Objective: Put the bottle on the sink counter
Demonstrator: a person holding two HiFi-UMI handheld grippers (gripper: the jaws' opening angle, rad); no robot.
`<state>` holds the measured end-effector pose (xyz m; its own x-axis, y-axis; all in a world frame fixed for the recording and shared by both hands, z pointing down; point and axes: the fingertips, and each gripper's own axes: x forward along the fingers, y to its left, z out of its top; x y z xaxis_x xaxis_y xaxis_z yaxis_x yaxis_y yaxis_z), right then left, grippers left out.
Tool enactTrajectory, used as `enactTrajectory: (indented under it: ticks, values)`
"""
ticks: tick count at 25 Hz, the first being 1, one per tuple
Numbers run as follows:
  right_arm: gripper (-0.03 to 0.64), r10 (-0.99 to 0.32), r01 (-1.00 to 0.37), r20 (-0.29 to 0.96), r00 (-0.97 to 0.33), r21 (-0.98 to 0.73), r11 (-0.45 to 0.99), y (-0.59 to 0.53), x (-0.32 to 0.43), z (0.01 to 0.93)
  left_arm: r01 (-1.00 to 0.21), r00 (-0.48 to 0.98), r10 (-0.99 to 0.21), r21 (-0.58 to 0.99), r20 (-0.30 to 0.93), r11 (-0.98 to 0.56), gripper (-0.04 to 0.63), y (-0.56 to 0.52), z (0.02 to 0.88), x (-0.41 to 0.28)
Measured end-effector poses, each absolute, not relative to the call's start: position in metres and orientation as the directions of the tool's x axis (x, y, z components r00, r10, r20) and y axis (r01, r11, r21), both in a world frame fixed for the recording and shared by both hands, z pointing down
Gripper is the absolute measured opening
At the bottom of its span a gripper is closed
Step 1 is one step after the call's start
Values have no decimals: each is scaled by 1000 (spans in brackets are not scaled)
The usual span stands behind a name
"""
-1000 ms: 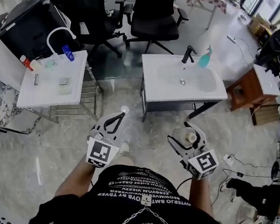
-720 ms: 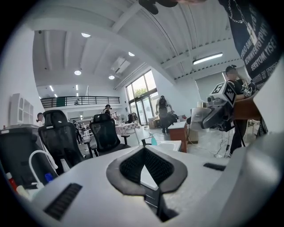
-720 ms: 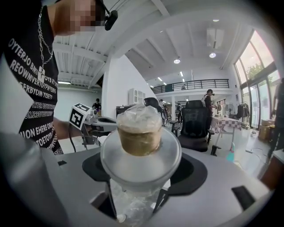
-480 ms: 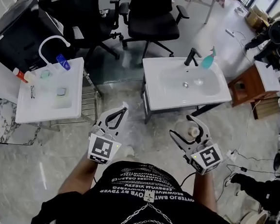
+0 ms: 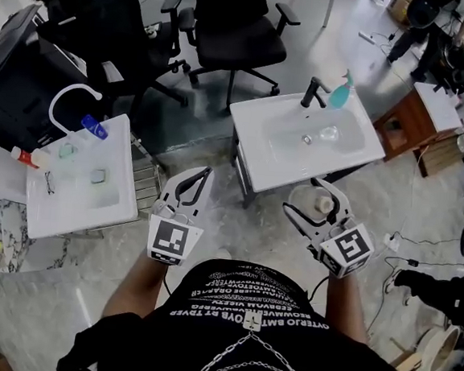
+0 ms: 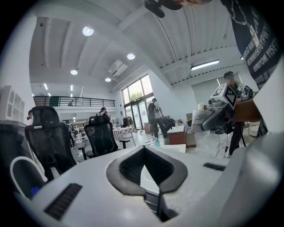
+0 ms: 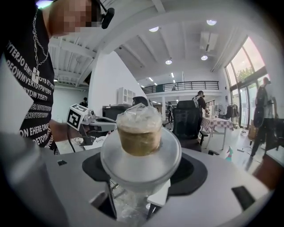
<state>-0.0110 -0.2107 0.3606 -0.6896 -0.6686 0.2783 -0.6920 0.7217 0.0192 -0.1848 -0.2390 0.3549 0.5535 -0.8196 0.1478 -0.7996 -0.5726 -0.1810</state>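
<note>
On sink counter (image 5: 252, 142), spray bottle (image 5: 339, 91) (chairs (image 5: 230, 19) behind)

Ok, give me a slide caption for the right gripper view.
Right gripper holds a clear bottle with a tan stopper; office chair behind.

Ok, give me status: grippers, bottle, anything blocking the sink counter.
Left gripper shut, empty. Right gripper shut on the bottle, short of the sink counter. Faucet and teal spray bottle at its back edge; near edge unobstructed.

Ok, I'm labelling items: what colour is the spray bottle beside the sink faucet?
The spray bottle is teal; it shows best in the head view.
</note>
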Motion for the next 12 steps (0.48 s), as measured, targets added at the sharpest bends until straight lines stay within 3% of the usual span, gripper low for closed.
enactTrajectory:
  ticks: [6, 12]
  values:
    - [336, -669, -700, 317, -673, 21, 714, -251, -2, 377, -764, 596, -787, -191, 156, -616, 6, -281, 366, -162]
    - [336, -611, -645, 326, -722, 3, 764, -315, 10, 390, -798, 545, -823, -203, 161, -568, 6, -342, 362, -142]
